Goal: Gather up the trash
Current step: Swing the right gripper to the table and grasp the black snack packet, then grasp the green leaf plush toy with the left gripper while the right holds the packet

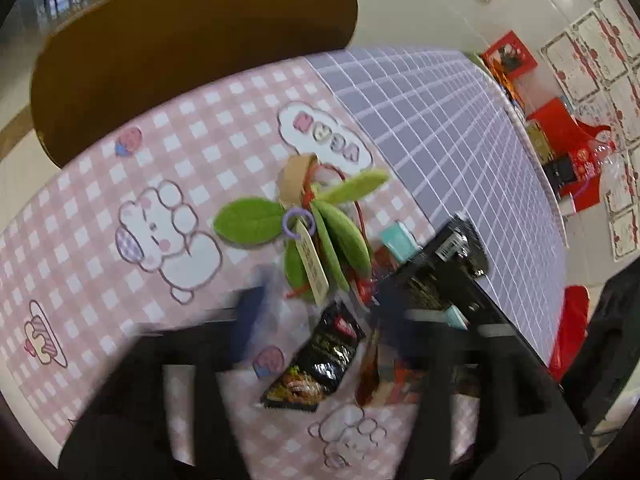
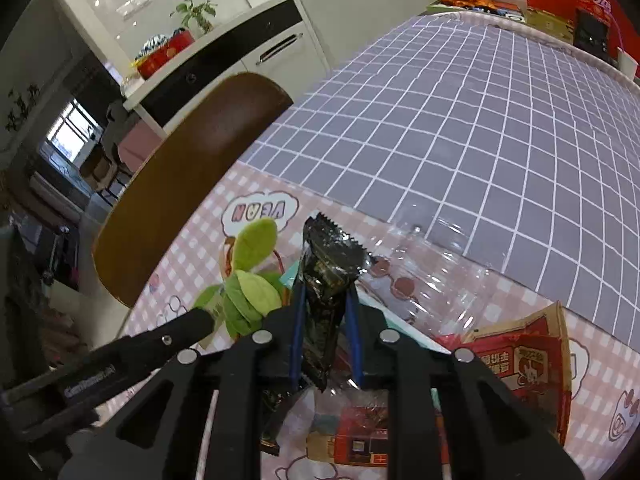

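Held wrapper: the right tongs (image 2: 326, 320) are pinching a black snack wrapper (image 2: 326, 280) between their blue-lined fingers (image 2: 298, 332). It stands up off the surface with its serrated end pointing away from the camera.
Long axis: the held wrapper runs lengthwise along the fingers, roughly in line with them, so it is gripped across its narrow width.
Landmark: a green felt leaf charm (image 1: 320, 224) with a paper tag and a purple ring lies on the pink part of the cloth.
Second wrapper: another black snack wrapper (image 1: 316, 364) lies flat just on the near side of the leaf charm. Its long axis is slanted, the upper end tipped toward the right tongs.
Left tongs: the left tongs (image 1: 324, 320) are spread wide, though blurred. The flat wrapper sits in the gap between the fingers, so this hand looks the nearer one for it.
Other litter: a red and tan carton scrap (image 2: 528, 364) lies to the right of the leaf charm as the right wrist sees it. Crinkled clear film (image 2: 436, 280) is spread between the two.
Surface: the cloth (image 1: 80, 220) is pink gingham with cartoon prints. Beyond the leaf charm it changes to a purple grid pattern (image 2: 460, 128).
Room: a brown chair back (image 1: 192, 48) stands behind the leaf charm at the surface edge. Red gift boxes (image 1: 560, 132) crowd the far end, and white cabinets (image 2: 280, 48) and a potted plant (image 2: 196, 12) sit further back.
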`<state>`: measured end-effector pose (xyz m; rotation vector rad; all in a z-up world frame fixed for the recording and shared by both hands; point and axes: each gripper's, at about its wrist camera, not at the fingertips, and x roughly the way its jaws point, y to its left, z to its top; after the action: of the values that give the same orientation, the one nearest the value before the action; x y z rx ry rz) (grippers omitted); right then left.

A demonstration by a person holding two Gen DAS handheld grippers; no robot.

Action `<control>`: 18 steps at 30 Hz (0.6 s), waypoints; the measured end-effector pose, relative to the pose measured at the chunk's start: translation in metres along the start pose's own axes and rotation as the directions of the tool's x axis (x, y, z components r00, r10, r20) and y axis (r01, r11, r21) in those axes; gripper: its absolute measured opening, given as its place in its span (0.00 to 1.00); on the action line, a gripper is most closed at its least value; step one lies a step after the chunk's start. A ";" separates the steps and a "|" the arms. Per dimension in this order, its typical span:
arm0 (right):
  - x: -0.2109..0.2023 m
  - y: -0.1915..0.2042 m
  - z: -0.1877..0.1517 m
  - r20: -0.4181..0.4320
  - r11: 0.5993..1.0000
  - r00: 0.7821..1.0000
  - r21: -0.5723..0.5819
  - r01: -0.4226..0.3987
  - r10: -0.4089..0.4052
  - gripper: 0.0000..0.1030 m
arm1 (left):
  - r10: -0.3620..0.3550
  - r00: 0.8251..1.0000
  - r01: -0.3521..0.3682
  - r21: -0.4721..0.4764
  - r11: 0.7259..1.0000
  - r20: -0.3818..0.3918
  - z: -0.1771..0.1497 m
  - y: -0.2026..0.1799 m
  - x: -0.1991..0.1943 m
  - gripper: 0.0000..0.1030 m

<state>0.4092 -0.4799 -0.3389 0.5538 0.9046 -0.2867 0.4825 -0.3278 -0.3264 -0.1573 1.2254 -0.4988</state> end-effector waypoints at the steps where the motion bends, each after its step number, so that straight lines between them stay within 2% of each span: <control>1: 0.000 -0.002 0.002 0.000 1.000 1.000 0.003 -0.001 0.001 0.18 | 0.007 1.000 -0.007 0.018 1.000 0.002 0.001 -0.002 0.001 0.63; 5: 0.001 -0.013 0.006 -0.002 0.999 1.000 0.046 -0.021 0.021 0.18 | 0.022 0.999 -0.021 0.029 0.999 -0.027 0.007 -0.006 0.016 0.63; 7: 0.000 -0.019 0.007 -0.002 0.997 0.999 0.072 -0.040 0.040 0.18 | 0.039 0.998 -0.037 0.042 0.998 -0.040 0.009 -0.009 0.027 0.60; 12: 0.001 -0.026 0.008 -0.016 0.996 0.999 0.077 -0.039 0.040 0.21 | 0.043 0.997 -0.041 0.029 0.999 -0.064 0.013 -0.015 0.046 0.58; 13: 0.003 -0.027 0.008 -0.022 0.996 0.999 0.078 -0.041 0.043 0.21 | 0.056 0.996 -0.054 0.033 0.998 -0.062 0.014 -0.017 0.050 0.54; 14: 0.003 -0.028 0.008 -0.022 0.996 0.999 0.082 -0.042 0.044 0.21 | 0.068 0.996 -0.066 0.030 0.997 -0.064 0.014 -0.017 0.052 0.29; 15: 0.003 -0.029 0.008 -0.021 0.995 0.999 0.084 -0.044 0.046 0.22 | 0.057 0.995 -0.056 0.016 0.998 -0.081 0.015 -0.015 0.056 0.15; 18: 0.002 -0.030 0.009 -0.015 0.996 0.999 0.079 -0.051 0.052 0.26 | 0.056 0.998 -0.055 0.027 0.998 -0.042 0.015 -0.015 0.047 0.11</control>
<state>0.4028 -0.5099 -0.3457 0.6520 0.8966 -0.2720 0.5044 -0.3642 -0.3562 -0.0912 1.2617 -0.4716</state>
